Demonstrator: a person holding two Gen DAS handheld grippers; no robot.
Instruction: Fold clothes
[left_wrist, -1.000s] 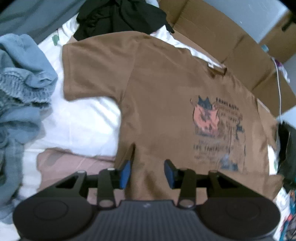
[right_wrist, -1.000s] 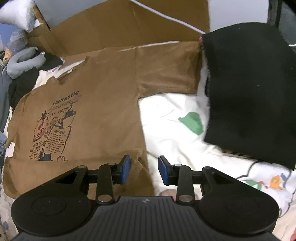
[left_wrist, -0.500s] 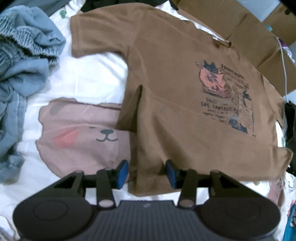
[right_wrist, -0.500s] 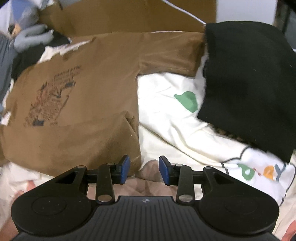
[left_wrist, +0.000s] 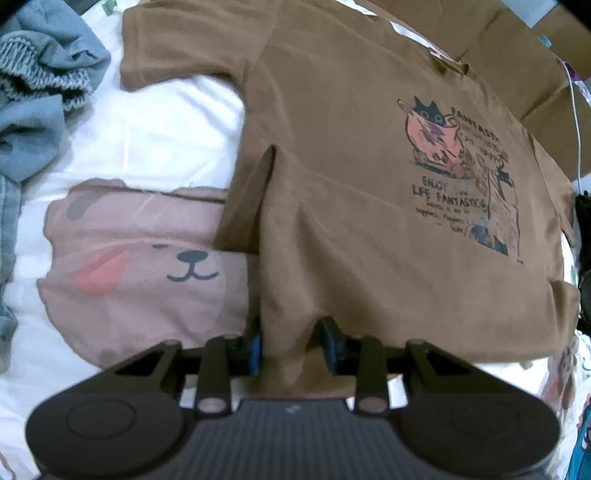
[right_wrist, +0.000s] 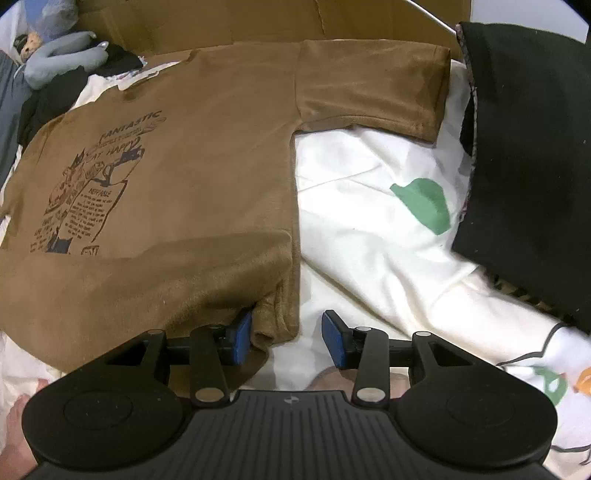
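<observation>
A brown T-shirt (left_wrist: 351, 155) with a cat print lies face up, spread across a white sheet; it also shows in the right wrist view (right_wrist: 192, 155). My left gripper (left_wrist: 291, 341) is open at the shirt's bottom hem, near its left corner, and the hem cloth lies between the blue pads. My right gripper (right_wrist: 288, 336) is open at the bottom right corner of the hem, and the bunched corner rests against the left pad (right_wrist: 242, 332).
A pink bear-face print (left_wrist: 147, 273) on the sheet lies left of the shirt. A blue-grey pile of clothes (left_wrist: 33, 103) is at far left. A black garment (right_wrist: 528, 155) lies to the right. Cardboard boxes (right_wrist: 258, 22) stand behind the shirt.
Both grippers drew back from over the shirt toward its bottom hem and now sit low at the two hem corners. Both stayed open.
</observation>
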